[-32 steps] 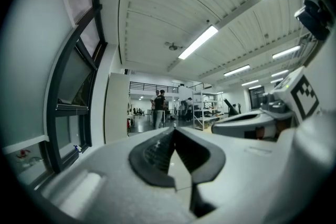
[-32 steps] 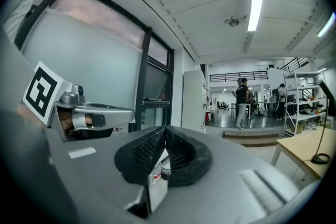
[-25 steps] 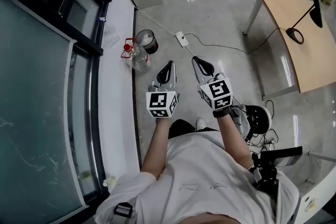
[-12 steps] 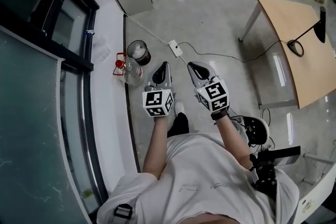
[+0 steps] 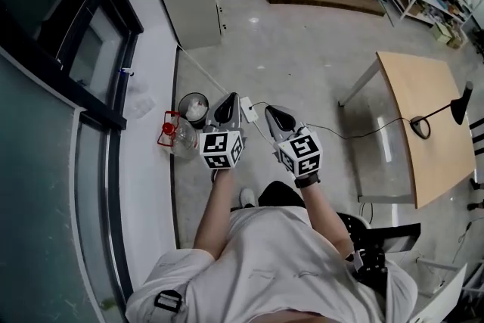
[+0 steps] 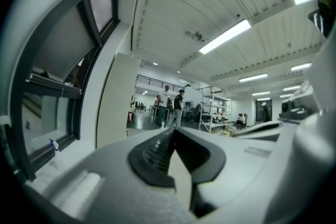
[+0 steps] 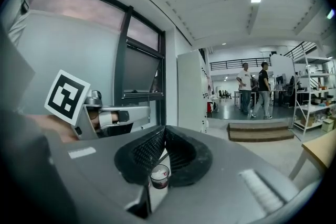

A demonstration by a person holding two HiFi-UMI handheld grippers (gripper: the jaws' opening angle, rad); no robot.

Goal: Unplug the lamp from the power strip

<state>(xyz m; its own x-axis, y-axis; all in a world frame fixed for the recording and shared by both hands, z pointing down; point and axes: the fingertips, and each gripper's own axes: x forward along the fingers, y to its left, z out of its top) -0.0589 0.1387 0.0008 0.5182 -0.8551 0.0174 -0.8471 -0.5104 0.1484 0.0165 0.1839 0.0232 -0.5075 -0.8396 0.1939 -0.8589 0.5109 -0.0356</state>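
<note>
Left gripper (image 5: pixel 229 104): jaws closed on each other with nothing between them. It is carried out in front of the body, tips aimed forward and down.
Right gripper (image 5: pixel 272 116): jaws shut and empty. The small dark pail (image 7: pixel 159 176) seen under its tips stands far off on the floor and is not held.
Power strip (image 5: pixel 249 109): white, lying flat on the floor beyond and below the fingertips. In the head view it sits in the gap between the two pairs of tips, and neither touches it.
Strip's long axis: roughly away from the person, angled slightly toward the left fingers at its far end.
Lamp cord (image 5: pixel 349 138): black. It leaves the strip toward the right, passes behind the right gripper and runs across the floor.
Lamp (image 5: pixel 462 104): black desk lamp on the wooden table (image 5: pixel 431 163), well to the right of the right fingers.
Plug: too small to make out, so its seating cannot be told.
Why held so: likely an approach posture, with the jaws closed because nothing is yet in reach and both tips centred on the strip.
Stage: unplugging not yet begun.
Next move, judged: lower both grippers, steady the strip with one, and pull the plug straight out of the strip's face with the other.
</note>
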